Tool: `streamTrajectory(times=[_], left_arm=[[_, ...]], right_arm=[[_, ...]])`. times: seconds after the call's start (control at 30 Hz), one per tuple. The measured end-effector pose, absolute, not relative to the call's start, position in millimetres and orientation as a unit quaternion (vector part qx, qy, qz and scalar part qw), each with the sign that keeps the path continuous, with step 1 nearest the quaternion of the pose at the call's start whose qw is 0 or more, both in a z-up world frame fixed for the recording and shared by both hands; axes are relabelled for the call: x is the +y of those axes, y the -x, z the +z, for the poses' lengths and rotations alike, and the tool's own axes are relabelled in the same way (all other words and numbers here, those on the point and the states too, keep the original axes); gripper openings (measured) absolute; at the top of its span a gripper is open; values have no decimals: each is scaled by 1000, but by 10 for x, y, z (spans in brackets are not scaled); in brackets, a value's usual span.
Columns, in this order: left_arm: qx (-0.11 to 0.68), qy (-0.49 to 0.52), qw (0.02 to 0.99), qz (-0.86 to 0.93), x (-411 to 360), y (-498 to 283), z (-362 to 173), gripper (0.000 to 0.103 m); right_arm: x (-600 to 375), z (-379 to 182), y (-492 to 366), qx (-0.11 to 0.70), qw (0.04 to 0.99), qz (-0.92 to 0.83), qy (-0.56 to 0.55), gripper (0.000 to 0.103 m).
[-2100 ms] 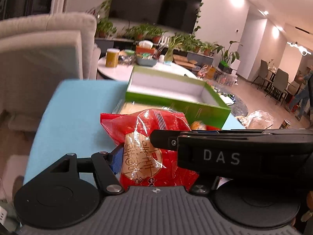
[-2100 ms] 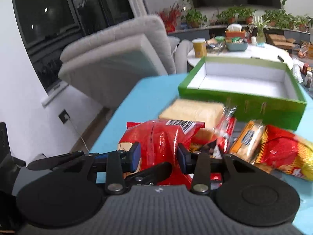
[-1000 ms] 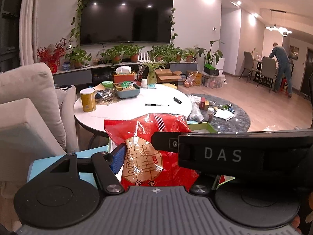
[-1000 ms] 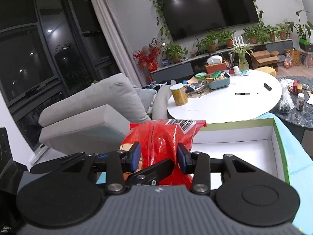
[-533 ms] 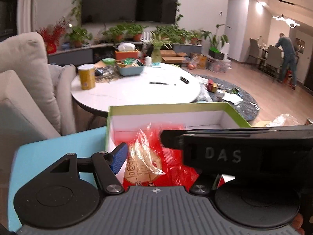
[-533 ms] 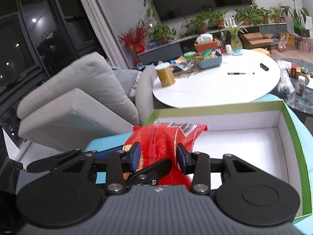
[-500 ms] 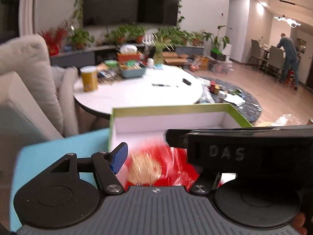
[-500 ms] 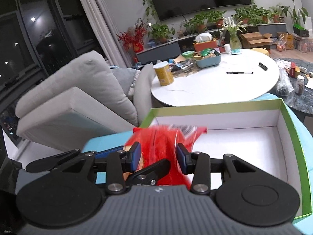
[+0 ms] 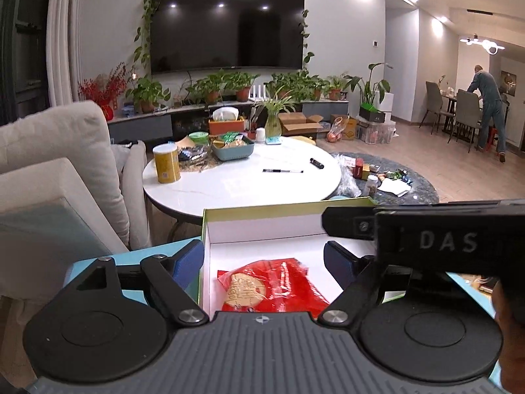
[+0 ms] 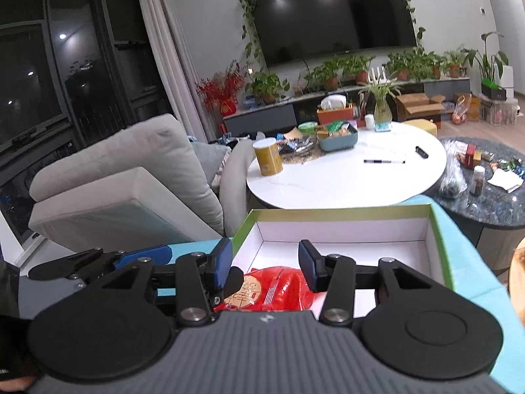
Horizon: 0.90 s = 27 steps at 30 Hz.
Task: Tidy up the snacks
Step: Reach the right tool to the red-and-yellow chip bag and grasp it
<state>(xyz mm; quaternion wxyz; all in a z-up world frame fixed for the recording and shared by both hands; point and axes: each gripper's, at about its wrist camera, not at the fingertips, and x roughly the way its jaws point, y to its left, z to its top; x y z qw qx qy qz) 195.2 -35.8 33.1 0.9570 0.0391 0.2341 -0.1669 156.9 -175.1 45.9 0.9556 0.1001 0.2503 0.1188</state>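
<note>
Left wrist view first: the left claw (image 9: 264, 256) hangs spread wide apart, gripping nothing, its blue-padded fingers (image 9: 188, 257) straddling the near left corner of the green box (image 9: 282, 205). Down on the box's white floor, at six o'clock, lies the red snack bag (image 9: 274, 287), flat, with its round printed label facing up, touching neither pad. The right-hand tool crosses the frame at three o'clock as a black bar marked DAS. The box sits on the light blue tabletop (image 9: 141, 252), showing at eight o'clock. Beyond, at twelve o'clock, stands a round white table (image 9: 242, 187) with a yellow canister (image 9: 166, 163) at its left side and a pen (image 9: 282, 171) lying near its middle; a grey sofa (image 9: 62, 177) fills nine o'clock, and a wall TV (image 9: 226, 26) hangs high. Over to the right wrist view: the right claw (image 10: 265, 264) is also parted, with nothing between its pads. The same red snack bag (image 10: 272, 289) lies below the gap at six o'clock, in the near left part of the green box (image 10: 341, 211), the rest of the white floor to its right bare. The blue tabletop (image 10: 472, 262) runs along four o'clock, and the left tool's black linkage pokes in at eight o'clock.
</note>
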Motion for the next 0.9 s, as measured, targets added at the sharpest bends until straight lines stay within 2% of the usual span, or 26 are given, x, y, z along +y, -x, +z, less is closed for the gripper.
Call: streamTrajectory(times=[0.43,0.67,0.9], left_arm=[[215,-32,957,-194,-598,-1171,526,85],[254,-26,942,-218,-852,-1019,274,85],[287,-25,929,-233,-1165,-1058,-82,84]], right_arm=[[-2296,766,-893,205,968,101,-100,57],[-2619,443,-756,231,965,74,-99,57],[-2913,-102,-955,294,945,49,-133,57]])
